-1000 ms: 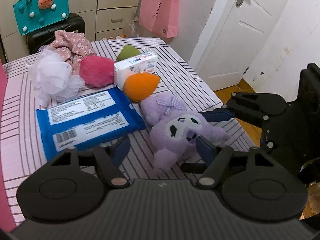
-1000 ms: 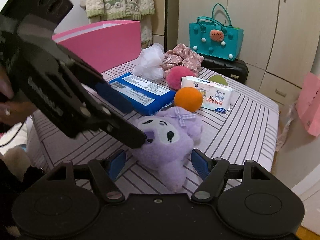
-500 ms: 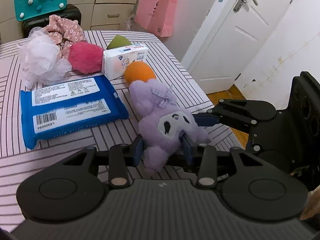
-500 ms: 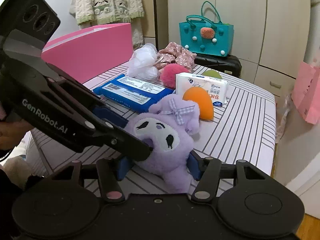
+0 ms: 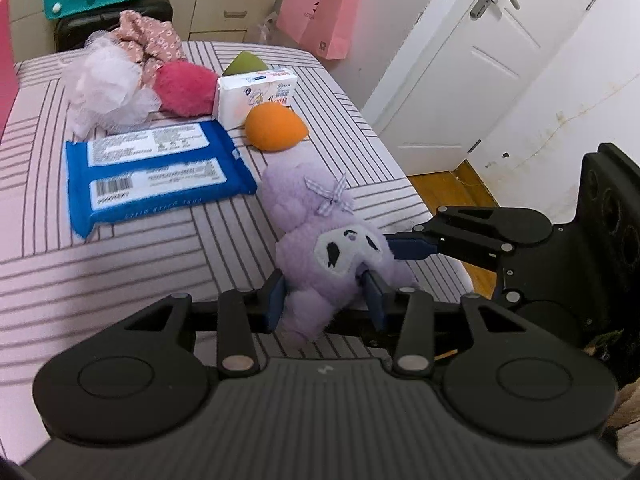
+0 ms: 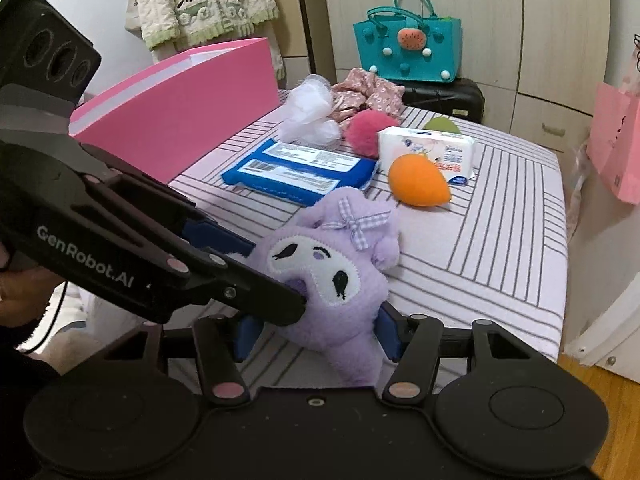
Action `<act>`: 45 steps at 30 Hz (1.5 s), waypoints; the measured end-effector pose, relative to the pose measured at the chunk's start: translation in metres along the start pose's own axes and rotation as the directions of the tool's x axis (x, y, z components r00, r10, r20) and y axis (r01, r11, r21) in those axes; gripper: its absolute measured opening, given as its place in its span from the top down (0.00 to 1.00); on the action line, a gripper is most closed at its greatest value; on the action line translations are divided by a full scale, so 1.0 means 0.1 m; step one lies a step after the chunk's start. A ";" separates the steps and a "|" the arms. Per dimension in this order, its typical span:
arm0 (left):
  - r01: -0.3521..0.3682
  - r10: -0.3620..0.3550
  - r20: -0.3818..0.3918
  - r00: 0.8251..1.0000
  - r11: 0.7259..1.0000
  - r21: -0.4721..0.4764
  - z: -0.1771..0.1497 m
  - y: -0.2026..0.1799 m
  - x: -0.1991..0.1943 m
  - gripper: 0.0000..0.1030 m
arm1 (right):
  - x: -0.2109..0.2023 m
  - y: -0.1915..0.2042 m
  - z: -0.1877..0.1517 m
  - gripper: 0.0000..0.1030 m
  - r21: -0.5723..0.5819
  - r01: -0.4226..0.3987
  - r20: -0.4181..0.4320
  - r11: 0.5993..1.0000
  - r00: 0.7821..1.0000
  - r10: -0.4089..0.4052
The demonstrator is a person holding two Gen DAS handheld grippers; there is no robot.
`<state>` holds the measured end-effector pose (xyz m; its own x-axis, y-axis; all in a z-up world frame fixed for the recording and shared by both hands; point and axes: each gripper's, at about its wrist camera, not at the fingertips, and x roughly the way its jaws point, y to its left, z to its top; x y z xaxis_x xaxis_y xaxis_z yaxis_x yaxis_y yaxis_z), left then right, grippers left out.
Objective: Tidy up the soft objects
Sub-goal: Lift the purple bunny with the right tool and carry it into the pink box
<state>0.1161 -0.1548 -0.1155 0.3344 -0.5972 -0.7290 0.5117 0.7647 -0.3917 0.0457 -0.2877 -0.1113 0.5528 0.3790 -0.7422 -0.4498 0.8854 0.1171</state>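
Observation:
A purple plush toy [image 5: 332, 248] with a white face and a checked bow is at the near corner of the striped table [image 5: 120, 248]. My left gripper [image 5: 325, 300] is shut on its lower body, blue pads pressed into the fur on both sides. My right gripper [image 6: 318, 336] is likewise shut on the plush toy [image 6: 332, 264] from below. In the right wrist view the left gripper's black finger [image 6: 240, 292] pushes into the toy's cheek. In the left wrist view a blue finger [image 5: 412, 249] of the right gripper touches the toy's head.
Behind the toy lie a blue wipes pack [image 5: 156, 176], an orange sponge [image 5: 276, 132], a white tissue pack [image 5: 256, 94], a pink pompom [image 5: 186, 88], a white mesh pouf [image 5: 108, 88], a floral scrunchie [image 5: 148, 38] and a green sponge [image 5: 244, 64]. A pink box [image 6: 180, 108] stands to the left.
Both grippers closed from open onto the plush toy. The toy has since shifted a little toward the table's near corner with them, and its head has tipped up.

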 end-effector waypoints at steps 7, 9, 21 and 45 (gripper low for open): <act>0.022 -0.022 -0.015 1.000 0.999 -0.039 -0.11 0.03 -0.28 0.59 | -0.11 0.19 0.09 0.38 0.050 -0.065 -0.051 0.997 0.996 0.068; 0.026 -0.026 -0.017 1.000 0.999 -0.041 -0.14 0.04 -0.39 0.59 | -0.15 0.25 0.11 0.38 0.051 -0.087 -0.059 0.995 0.994 0.090; 0.044 -0.049 -0.055 0.997 0.996 -0.081 -0.25 0.13 -0.98 0.59 | -0.39 0.72 0.34 0.39 -0.026 -0.163 -0.105 0.986 0.982 0.159; -0.090 0.112 0.127 0.986 0.982 -0.165 -0.13 1.07 -2.22 0.59 | 0.16 1.77 1.60 0.39 -0.313 -0.220 -0.085 0.924 0.975 0.203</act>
<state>0.0867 0.0632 -0.0025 0.4871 -0.5339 -0.6911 0.3420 0.8448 -0.4116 0.0872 -0.0818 0.0036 0.3884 0.5268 -0.7561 -0.7564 0.6509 0.0650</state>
